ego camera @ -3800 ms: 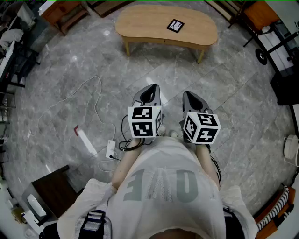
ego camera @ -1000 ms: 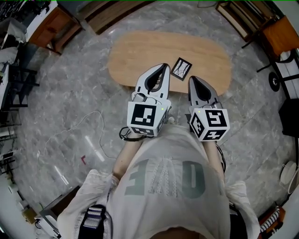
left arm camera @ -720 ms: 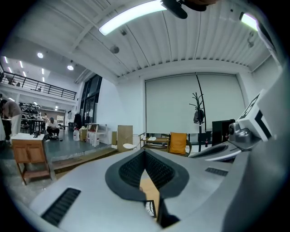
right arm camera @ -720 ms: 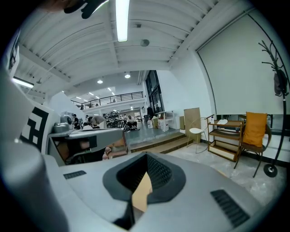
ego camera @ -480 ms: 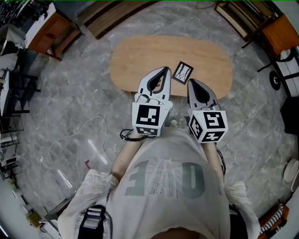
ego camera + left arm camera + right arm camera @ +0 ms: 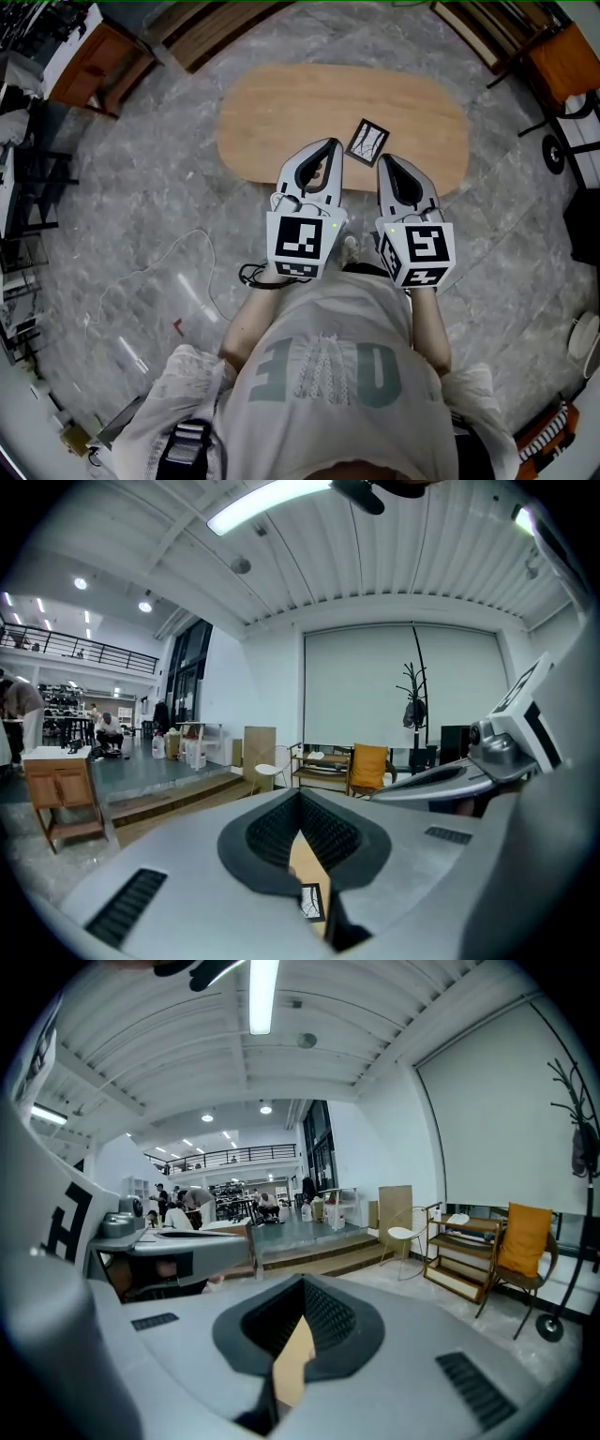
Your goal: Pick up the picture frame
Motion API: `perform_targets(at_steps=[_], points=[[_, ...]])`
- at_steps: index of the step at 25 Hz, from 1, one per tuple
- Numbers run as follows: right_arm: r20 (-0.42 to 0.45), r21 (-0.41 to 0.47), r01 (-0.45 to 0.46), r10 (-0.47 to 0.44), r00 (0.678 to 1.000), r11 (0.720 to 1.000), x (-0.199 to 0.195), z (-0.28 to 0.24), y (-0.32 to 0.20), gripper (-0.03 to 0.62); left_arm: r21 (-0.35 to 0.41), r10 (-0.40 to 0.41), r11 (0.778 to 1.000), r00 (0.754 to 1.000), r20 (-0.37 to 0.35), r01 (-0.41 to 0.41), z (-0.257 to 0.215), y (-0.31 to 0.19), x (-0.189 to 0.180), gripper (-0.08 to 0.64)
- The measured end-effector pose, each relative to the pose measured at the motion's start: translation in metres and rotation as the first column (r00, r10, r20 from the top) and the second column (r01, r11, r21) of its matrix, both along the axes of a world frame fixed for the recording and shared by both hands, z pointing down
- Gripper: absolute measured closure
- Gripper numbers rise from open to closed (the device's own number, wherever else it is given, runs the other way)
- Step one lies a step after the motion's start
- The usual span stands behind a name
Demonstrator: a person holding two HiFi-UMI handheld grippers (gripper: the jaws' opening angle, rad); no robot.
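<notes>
Our left tool (image 6: 328,148) and right tool (image 6: 385,161) both have their jaws pressed together and empty, and they hover over the near edge of the oval wooden table (image 6: 272,108). The small black-edged picture frame (image 6: 367,141) lies flat just ahead, between the two tips. We should spread one tool's jaws before descending, then pinch a frame edge squarely.
</notes>
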State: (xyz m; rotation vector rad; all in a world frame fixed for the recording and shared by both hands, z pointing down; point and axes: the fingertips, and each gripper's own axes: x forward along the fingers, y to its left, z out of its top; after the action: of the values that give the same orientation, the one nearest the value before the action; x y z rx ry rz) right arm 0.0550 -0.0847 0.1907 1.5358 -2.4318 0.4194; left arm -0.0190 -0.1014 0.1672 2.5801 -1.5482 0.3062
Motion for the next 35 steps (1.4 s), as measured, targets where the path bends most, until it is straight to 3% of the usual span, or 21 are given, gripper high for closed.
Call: perform_targets(at_steps=[4, 10, 16, 23, 28, 35], points=[[-0.013, -0.051, 0.004, -0.005, 1.000, 0.999, -0.003, 0.029, -0.013, 0.588, -0.052, -0.004, 0.999, 1.000, 0.005, 0.004, 0.029, -0.012, -0.005, 0.550], [-0.040, -0.105, -0.033, 0.029, 0.999, 0.994, 0.004, 0.100, -0.041, 0.588, -0.071, 0.004, 0.997, 0.997, 0.077, 0.001, 0.105, -0.040, -0.021, 0.550], [-0.090, -0.131, -0.132, 0.121, 0.989, 0.983, 0.026, 0.177, -0.068, 0.588, -0.093, -0.041, 0.994, 0.992, 0.117, 0.052, 0.194, -0.073, -0.041, 0.551], [-0.068, -0.197, -0.151, 0.141, 0.988, 0.969, 0.018, 0.267, -0.062, 0.588, -0.106, -0.049, 0.993, 0.995, 0.083, 0.057, 0.279, -0.074, -0.040, 0.551], [-0.091, -0.249, -0.104, 0.084, 0.992, 0.963, -0.002, 0.322, -0.050, 0.588, -0.187, -0.044, 0.981, 0.997, 0.062, 0.055, 0.331, -0.065, -0.034, 0.551], [-0.109, -0.304, -0.085, 0.054, 0.993, 0.949, -0.009, 0.370, -0.041, 0.588, -0.267, -0.028, 0.963, 0.999, 0.026, 0.034, 0.362, -0.049, -0.028, 0.551]])
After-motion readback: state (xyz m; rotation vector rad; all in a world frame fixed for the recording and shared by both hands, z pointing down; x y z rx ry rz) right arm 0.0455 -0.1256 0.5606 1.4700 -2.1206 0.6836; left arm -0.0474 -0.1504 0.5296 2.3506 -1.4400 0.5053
